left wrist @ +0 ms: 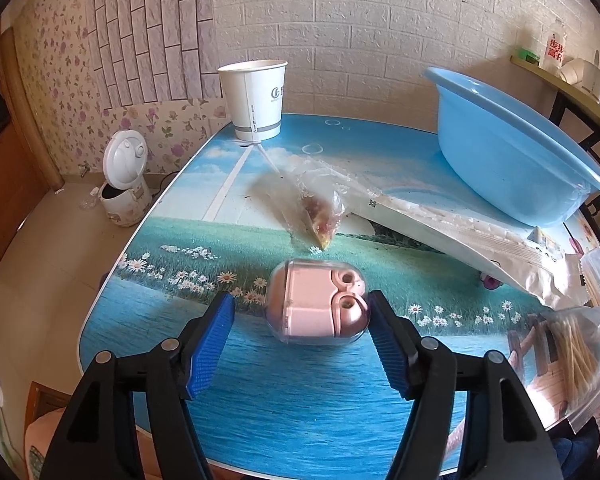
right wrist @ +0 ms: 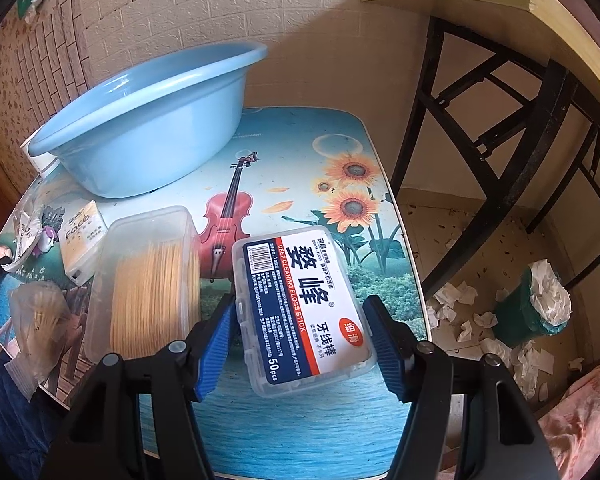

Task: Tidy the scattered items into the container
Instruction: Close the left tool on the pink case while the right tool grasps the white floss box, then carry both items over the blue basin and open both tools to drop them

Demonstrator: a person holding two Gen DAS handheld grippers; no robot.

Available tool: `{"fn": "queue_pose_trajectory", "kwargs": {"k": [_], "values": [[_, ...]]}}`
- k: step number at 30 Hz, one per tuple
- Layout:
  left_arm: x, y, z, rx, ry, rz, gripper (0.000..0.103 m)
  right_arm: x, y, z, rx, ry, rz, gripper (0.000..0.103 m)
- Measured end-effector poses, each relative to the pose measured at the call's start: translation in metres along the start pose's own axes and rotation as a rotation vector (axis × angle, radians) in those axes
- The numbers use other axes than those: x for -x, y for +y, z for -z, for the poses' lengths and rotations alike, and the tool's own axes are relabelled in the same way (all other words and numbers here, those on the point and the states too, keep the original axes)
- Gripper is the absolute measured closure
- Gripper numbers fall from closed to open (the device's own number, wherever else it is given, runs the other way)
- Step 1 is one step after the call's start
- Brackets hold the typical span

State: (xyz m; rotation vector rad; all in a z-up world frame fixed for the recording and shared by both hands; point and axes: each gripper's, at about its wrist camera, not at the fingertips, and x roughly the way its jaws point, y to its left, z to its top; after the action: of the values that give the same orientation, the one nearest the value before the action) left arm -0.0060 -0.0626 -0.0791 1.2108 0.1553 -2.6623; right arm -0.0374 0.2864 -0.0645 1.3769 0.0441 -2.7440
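A light blue basin (left wrist: 508, 144) stands at the table's far right; it also shows in the right wrist view (right wrist: 148, 120). My left gripper (left wrist: 300, 312) is open, its jaws either side of a pink item in a clear case (left wrist: 318, 300) on the table, not clamped. My right gripper (right wrist: 300, 324) is open around a clear floss-stick box (right wrist: 300, 304) with a blue and white label, lying flat. Beside it stands a clear box of toothpicks (right wrist: 148, 280). A clear snack bag (left wrist: 316, 204), a long white packet (left wrist: 460, 236) and a bag of cotton swabs (left wrist: 576, 352) lie scattered.
A white paper cup (left wrist: 254, 98) stands at the far table edge. A small tissue pack (right wrist: 82, 236) lies near the basin. A rice cooker (left wrist: 124, 184) sits on the floor left. A folding table (right wrist: 500, 80) and a green bin (right wrist: 528, 312) with strewn tissues are right.
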Motion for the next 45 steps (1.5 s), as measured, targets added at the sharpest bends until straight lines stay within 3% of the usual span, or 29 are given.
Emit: {"fn": "queue_pose_trajectory", "kwargs": {"k": [3,5,8,15,29,39,45], "values": [[0.000,0.000,-0.001,-0.003,-0.007,0.006,0.040,-0.002,0.001,-0.001,0.003,-0.007,-0.002,0.037],[0.001,-0.001,-0.001,-0.012,-0.016,0.014,0.056,-0.002,0.000,-0.001,0.005,-0.010,-0.004,0.037],[0.001,-0.001,-0.001,-0.013,-0.012,0.019,0.056,-0.002,0.000,0.000,0.008,-0.009,-0.012,0.043],[0.010,0.002,-0.002,0.009,-0.015,0.045,0.056,0.004,0.002,0.003,0.000,-0.007,-0.035,0.044],[0.054,-0.010,-0.025,0.003,-0.084,0.107,0.056,0.048,0.018,-0.015,-0.004,-0.099,-0.085,0.044],[0.074,-0.035,-0.055,-0.050,-0.132,0.162,0.056,0.073,0.047,-0.042,0.029,-0.154,-0.166,0.045],[0.068,-0.054,-0.075,-0.076,-0.119,0.196,0.056,0.078,0.061,-0.070,0.055,-0.164,-0.199,0.044]]}}
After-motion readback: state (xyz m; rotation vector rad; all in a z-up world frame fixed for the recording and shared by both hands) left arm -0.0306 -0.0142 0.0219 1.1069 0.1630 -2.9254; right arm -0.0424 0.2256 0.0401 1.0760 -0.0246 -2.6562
